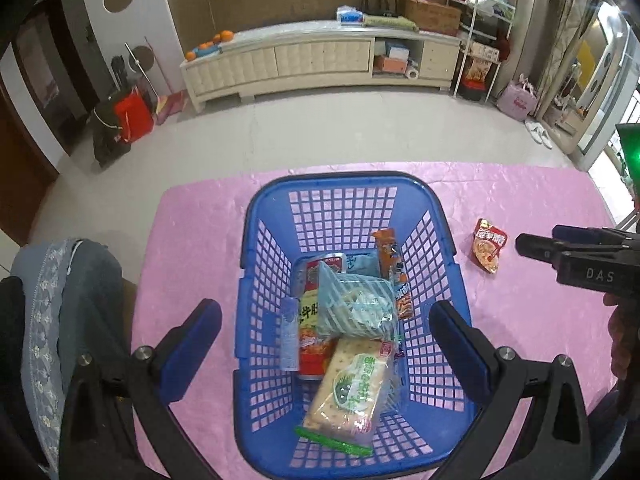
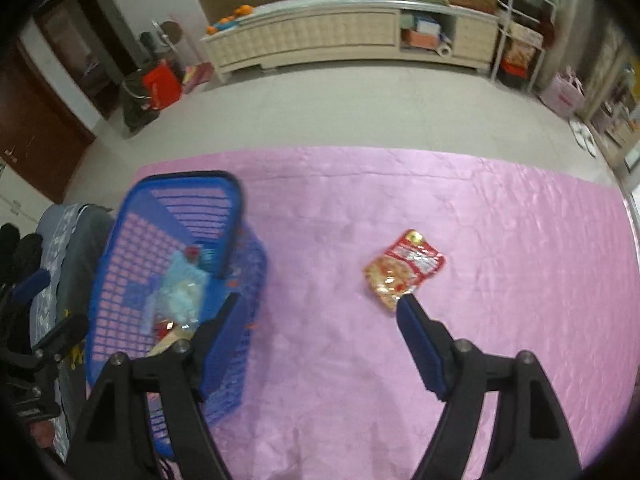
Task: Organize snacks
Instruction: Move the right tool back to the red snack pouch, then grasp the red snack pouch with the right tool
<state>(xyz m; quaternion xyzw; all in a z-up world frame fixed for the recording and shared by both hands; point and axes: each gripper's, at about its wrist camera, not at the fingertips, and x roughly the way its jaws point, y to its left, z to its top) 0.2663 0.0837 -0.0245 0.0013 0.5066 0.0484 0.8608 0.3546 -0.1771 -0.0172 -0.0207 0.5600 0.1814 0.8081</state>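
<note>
Left wrist view: the left hand-held gripper [image 1: 326,334] hangs over the blue basket [image 1: 256,208] with its jaws wide apart, gripping nothing. A cracker pack [image 1: 348,388] lies lengthwise inside. The red snack pouch [image 1: 489,249] lies on the pink desk [image 1: 192,232], right of the basket.

Right wrist view: the right hand-held gripper [image 2: 318,306] stands spread and empty — the pouch [image 2: 402,270] lies just beyond its right finger, long axis diagonal.

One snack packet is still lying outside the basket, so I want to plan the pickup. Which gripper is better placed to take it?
Right. The right gripper has open, empty jaws with the red packet just ahead of one fingertip. The left gripper hovers over the basket, the packet off to its side.
</note>
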